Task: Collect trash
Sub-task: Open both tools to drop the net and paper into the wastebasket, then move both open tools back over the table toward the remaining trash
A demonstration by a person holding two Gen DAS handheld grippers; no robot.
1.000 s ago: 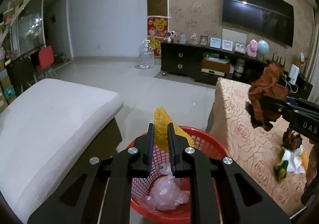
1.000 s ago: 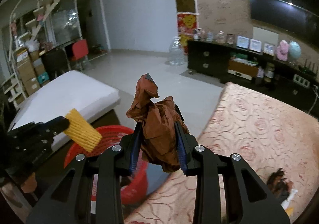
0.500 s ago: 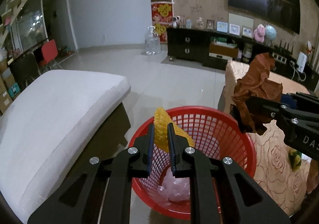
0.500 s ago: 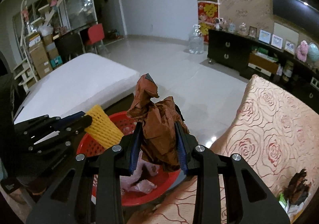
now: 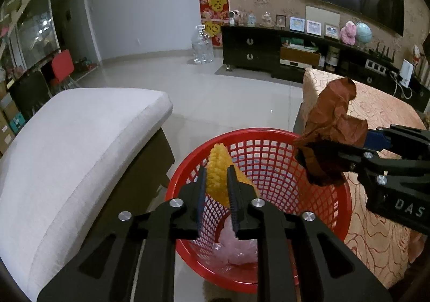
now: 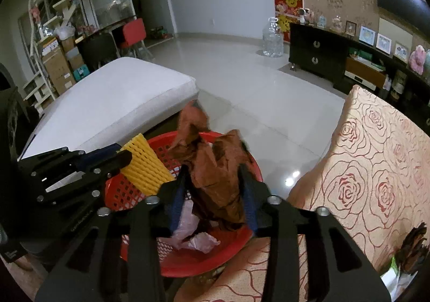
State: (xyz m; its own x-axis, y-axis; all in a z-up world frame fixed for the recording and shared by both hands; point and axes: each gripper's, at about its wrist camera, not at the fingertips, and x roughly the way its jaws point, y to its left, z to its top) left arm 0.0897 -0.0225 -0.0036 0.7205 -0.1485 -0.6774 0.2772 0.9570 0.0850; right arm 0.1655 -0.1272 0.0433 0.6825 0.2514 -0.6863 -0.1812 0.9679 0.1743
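Note:
A red mesh basket [image 5: 268, 131] [image 6: 188, 267] stands on the floor with a crumpled pink plastic bag [image 5: 233, 251] [image 6: 199, 242] inside. My left gripper [image 5: 217, 170] [image 6: 126, 156] hovers over the basket's left side. Its jaws are opening, and the pads still touch a yellow foam net [image 5: 219, 159] [image 6: 146, 167]. My right gripper [image 6: 213, 167] is over the basket's right side and its jaws are opening too. Crumpled brown paper [image 6: 215, 175] [image 5: 333, 119] sits loosely between them, with a gap at the left pad and its top blurred.
A white cushioned seat [image 5: 75, 135] borders the basket on the left. A surface under a rose-patterned cover [image 6: 376, 167] borders it on the right, with dark scraps [image 6: 411, 248] lying at its far right. A black cabinet [image 5: 268, 52] and a water jug [image 5: 201, 43] stand across the tiled floor.
Both grippers came down over the red basket. The right jaws spread apart and the brown paper slipped lower between them. The left jaws widened a little around the yellow net.

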